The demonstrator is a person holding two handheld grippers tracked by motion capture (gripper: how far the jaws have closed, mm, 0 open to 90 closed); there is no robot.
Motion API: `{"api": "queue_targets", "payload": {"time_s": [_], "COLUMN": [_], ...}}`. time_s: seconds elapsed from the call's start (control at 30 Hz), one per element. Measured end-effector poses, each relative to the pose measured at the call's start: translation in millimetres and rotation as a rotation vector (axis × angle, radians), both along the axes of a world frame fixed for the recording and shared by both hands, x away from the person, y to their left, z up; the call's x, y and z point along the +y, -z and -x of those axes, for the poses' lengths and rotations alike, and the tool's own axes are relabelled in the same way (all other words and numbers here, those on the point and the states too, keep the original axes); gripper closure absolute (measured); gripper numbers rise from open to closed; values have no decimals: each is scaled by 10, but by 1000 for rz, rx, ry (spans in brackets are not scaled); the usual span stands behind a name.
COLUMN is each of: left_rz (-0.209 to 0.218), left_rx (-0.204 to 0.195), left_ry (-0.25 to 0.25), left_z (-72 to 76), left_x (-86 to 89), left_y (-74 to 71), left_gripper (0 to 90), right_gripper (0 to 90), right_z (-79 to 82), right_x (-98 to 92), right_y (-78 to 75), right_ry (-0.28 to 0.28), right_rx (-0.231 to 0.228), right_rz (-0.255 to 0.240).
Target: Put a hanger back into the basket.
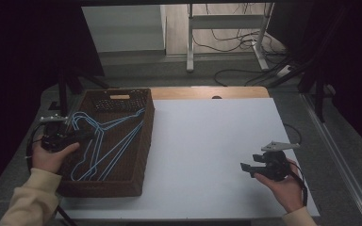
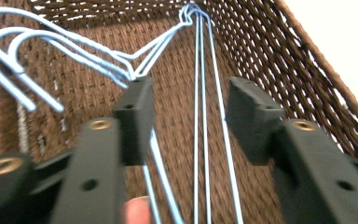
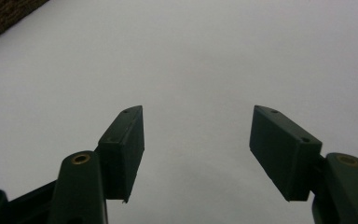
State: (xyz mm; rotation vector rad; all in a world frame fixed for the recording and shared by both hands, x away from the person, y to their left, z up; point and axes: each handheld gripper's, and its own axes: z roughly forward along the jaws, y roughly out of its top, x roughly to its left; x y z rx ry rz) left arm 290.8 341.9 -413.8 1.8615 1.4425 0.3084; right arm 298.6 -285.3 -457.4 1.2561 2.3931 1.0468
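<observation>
High view: a dark brown woven wicker basket (image 1: 141, 136) sits on the left part of a white table top (image 1: 207, 141). Inside it lie several thin light-blue wire clothes hangers (image 1: 104, 141), stacked loosely, their hooks toward the basket's left wall. The left gripper (image 1: 82, 136) hovers over that left wall, reaching into the basket above the hangers. The right gripper (image 1: 246, 168) rests low over bare table near the right front, well apart from the basket.

Left gripper view: the left gripper (image 2: 189, 109) has its black jaws spread, nothing pinched. Long straight wires of the hangers (image 2: 200, 93) run up between the jaws; one jaw tip sits just beside the twisted necks where the hooks begin.

Right gripper view: the right gripper (image 3: 196, 135) has its jaws spread wide over plain white surface, holding nothing.

Judged from their look, the hangers are light, springy and smooth, likely to slip, swing and snag on one another. The best hold seems the twisted neck below one hook, pinching a single hanger.
</observation>
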Motion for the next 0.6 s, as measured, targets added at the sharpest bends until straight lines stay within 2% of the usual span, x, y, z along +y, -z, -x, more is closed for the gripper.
{"api": "queue_targets", "payload": {"time_s": [0.1, 0.13, 0.23, 0.27, 0.3, 0.33, 0.37, 0.4, 0.43, 0.47, 0.6], "left_rz": [-17, -39, -42, -42, -42, -44, -44, -55, -55, -60, -63], "left_rx": [19, 35, 56, 80, 80, 106, 106, 130, 130, 150, 165], "left_ry": [9, 13, 19, 32, 32, 50, 50, 65, 65, 84, 113], "left_z": [83, 165, 225, 279, 279, 319, 319, 333, 333, 332, 321], "left_x": [36, 74, 107, 132, 132, 130, 130, 100, 100, 58, -30], "left_y": [-37, -48, -31, 8, 8, 66, 66, 122, 122, 174, 222], "left_gripper": [762, 809, 882, 890, 892, 894, 894, 895, 894, 895, 895], "right_gripper": [359, 359, 359, 360, 360, 359, 359, 360, 360, 360, 360], "right_z": [-1, -2, 2, 4, 4, 4, 4, 3, 3, 2, 0], "right_x": [-5, -2, 8, 11, 11, 12, 12, 15, 15, 21, 25], "right_y": [1, 1, -2, -6, -6, -8, -8, -8, -8, -7, -3], "right_ry": [2, -1, -4, -5, -5, -5, -5, -4, -4, -6, -8], "right_rx": [2, 1, 1, 2, 2, 2, 2, 1, 1, 1, 1], "right_rz": [1, 1, 2, 4, 4, 4, 4, 0, 0, 1, 3]}}
